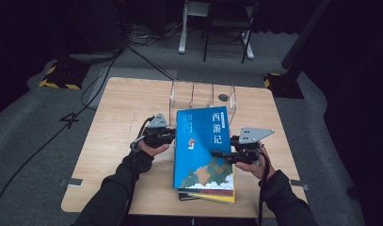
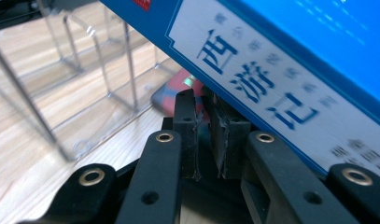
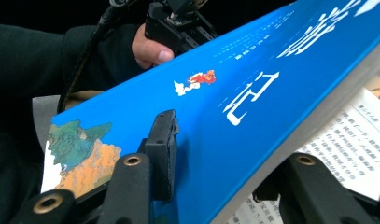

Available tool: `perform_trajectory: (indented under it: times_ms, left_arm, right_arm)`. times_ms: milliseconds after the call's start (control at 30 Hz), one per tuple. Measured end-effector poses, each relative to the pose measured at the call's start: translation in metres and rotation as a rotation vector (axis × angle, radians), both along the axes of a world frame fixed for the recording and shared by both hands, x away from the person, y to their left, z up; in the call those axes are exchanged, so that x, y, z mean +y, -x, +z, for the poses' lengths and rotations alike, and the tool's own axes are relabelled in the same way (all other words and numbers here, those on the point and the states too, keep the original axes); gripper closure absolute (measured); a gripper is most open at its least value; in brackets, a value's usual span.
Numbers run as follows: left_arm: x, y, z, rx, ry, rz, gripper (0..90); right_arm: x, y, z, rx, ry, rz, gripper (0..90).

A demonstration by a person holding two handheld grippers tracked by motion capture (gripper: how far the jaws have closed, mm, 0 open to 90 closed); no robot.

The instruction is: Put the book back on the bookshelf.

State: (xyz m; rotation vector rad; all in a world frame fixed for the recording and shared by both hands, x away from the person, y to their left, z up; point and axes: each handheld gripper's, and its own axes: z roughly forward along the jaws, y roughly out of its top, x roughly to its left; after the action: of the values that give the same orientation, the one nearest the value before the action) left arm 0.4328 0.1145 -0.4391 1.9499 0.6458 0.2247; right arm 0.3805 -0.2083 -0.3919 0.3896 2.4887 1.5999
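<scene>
left tool (image 1: 172,137): clenched, pads nearly together under the spine edge of the blue book (image 1: 203,146) | book: lifted above the stack (image 1: 212,194) on the worktop (image 1: 118,122), before the clear rack (image 1: 203,96) | cover reads 西游记 | stiff, glossy (likely slippery), fairly heavy; grip the long edges | right tool (image 1: 223,154): grasping the fore-edge.

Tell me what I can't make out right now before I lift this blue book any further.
- Books under the blue book: high view, covers hidden by it.
- Left gripper contact: left gripper view, the spine hides whether the pads pinch anything.
- Right gripper: right gripper view, far pad hidden beneath the book.
</scene>
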Motion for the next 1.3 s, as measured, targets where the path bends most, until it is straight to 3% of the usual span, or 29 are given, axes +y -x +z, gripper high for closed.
perform_trajectory:
  times_ms: [200,367,600,767,833,967,1000,1133,1300]
  left_arm:
    - [-0.004,-0.003,0.014,-0.002,0.000,-0.024,88.9]
    - [-0.011,-0.009,0.028,-0.019,-0.029,-0.039,89.7]
    - [-0.014,-0.017,0.038,-0.017,-0.023,-0.034,89.9]
    - [-0.012,-0.020,0.050,-0.022,-0.013,-0.030,89.9]
    - [-0.010,-0.020,0.056,-0.041,-0.020,-0.030,89.9]
    - [-0.007,-0.017,0.071,-0.068,-0.004,-0.023,89.9]
    - [-0.007,-0.017,0.071,-0.068,-0.004,-0.023,89.9]
    - [-0.003,-0.008,0.077,-0.101,0.018,-0.024,89.9]
    - [-0.002,0.007,0.082,-0.146,0.023,-0.026,89.9]
  right_arm:
    - [-0.004,0.005,0.006,-0.028,0.009,-0.008,60.6]
    - [-0.005,0.003,0.011,-0.017,0.028,-0.034,59.9]
    - [-0.003,-0.001,0.019,-0.042,0.058,-0.053,63.4]
    - [-0.003,-0.005,0.023,-0.071,0.043,-0.071,67.0]
    - [-0.002,-0.006,0.024,-0.086,0.035,-0.080,68.5]
    - [0.000,-0.005,0.029,-0.156,0.025,-0.106,72.4]
    - [0.000,-0.005,0.029,-0.156,0.025,-0.106,72.4]
    - [0.004,0.002,0.031,-0.245,0.028,-0.130,74.6]
    - [0.004,0.017,0.030,-0.310,0.006,-0.123,75.6]
